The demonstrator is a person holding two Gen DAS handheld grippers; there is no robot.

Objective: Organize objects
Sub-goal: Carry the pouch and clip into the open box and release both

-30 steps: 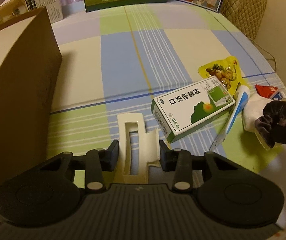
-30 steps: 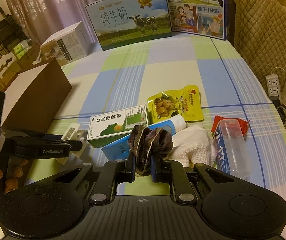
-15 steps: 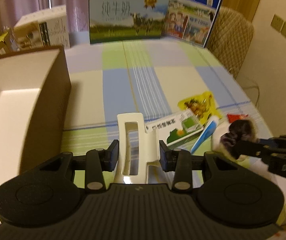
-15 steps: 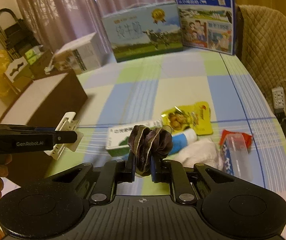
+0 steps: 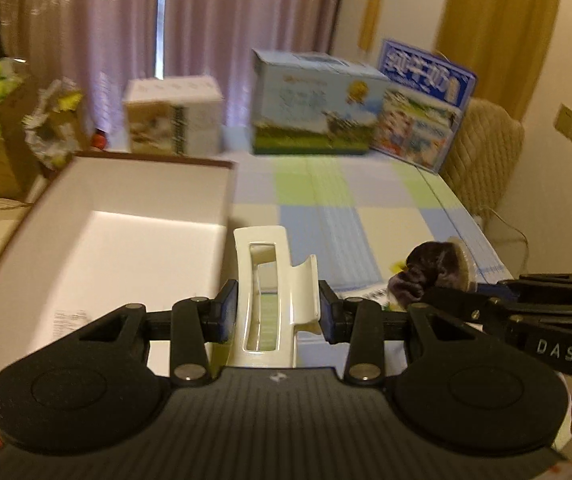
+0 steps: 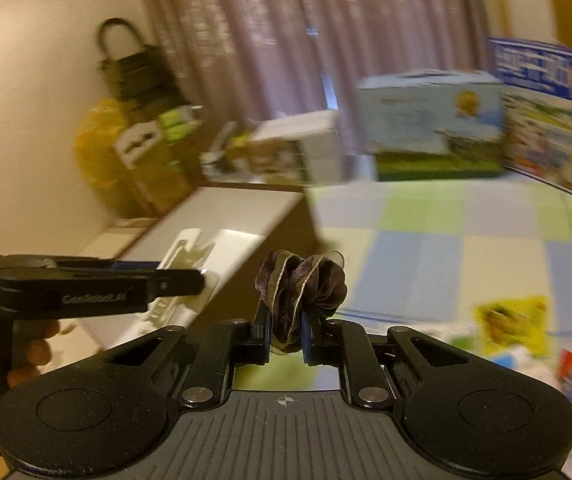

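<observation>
cream hair clip (image 5: 269, 288) clamped in left claw (image 5: 278, 310); right claw (image 6: 287, 334) pinching scrunchie (image 6: 302, 284); background blurred.

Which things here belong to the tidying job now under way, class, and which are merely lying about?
In the job:
- left gripper, shut on the white hair claw
- right gripper, shut on the dark scrunchie
- open box, likely the destination

Lying about:
- two milk cartons at the table's far end
- yellow snack packet
- quilted chair
</observation>
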